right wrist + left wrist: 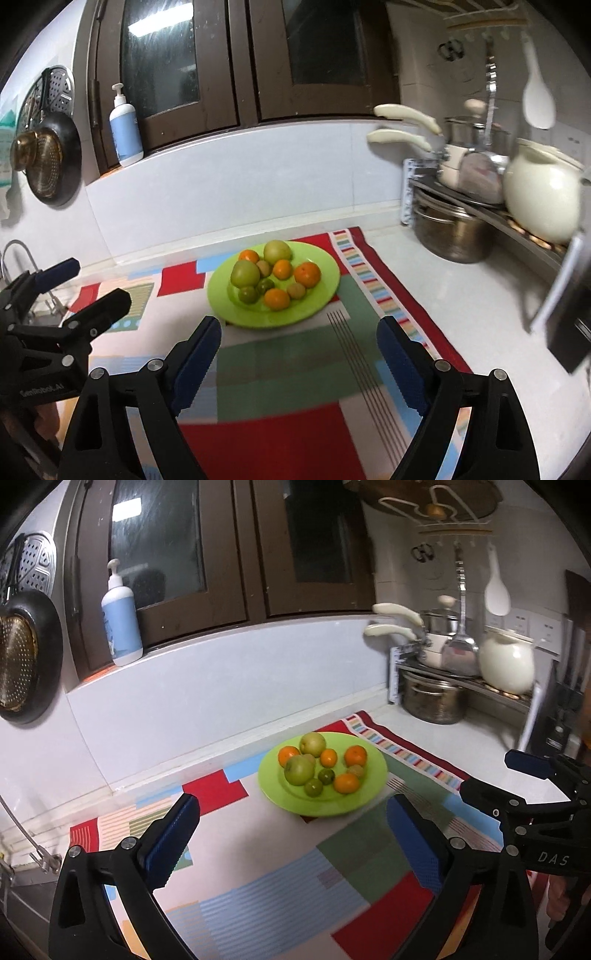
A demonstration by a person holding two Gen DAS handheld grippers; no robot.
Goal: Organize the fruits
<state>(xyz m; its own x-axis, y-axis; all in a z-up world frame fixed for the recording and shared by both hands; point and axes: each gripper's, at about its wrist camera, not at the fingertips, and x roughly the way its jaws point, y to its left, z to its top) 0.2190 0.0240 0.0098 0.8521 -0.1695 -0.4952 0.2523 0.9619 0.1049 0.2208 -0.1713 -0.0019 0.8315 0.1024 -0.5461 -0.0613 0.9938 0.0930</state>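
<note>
A green plate (pixel 280 794) (pixel 218 299) sits on a colourful patchwork cloth (pixel 280 878) (pixel 280 373) and holds several fruits: oranges (pixel 355 756) (pixel 307 274), two large green apples (pixel 298 770) (pixel 245 273), small green limes (pixel 313 787) (pixel 248 294) and brownish kiwis (pixel 296 290). My left gripper (pixel 291 834) is open and empty, hovering over the cloth short of the plate. My right gripper (pixel 297 354) is open and empty, also short of the plate. Each gripper shows in the other's view: the right (pixel 495 775), the left (pixel 88 280).
A rack (pixel 480 686) at the back right holds steel pots (pixel 454 236), a cream jug (pixel 543 199) and pans. A soap bottle (pixel 122 624) stands on the window sill. A pan and strainer (pixel 22 661) hang on the left wall. A tap (pixel 18 254) stands at the left.
</note>
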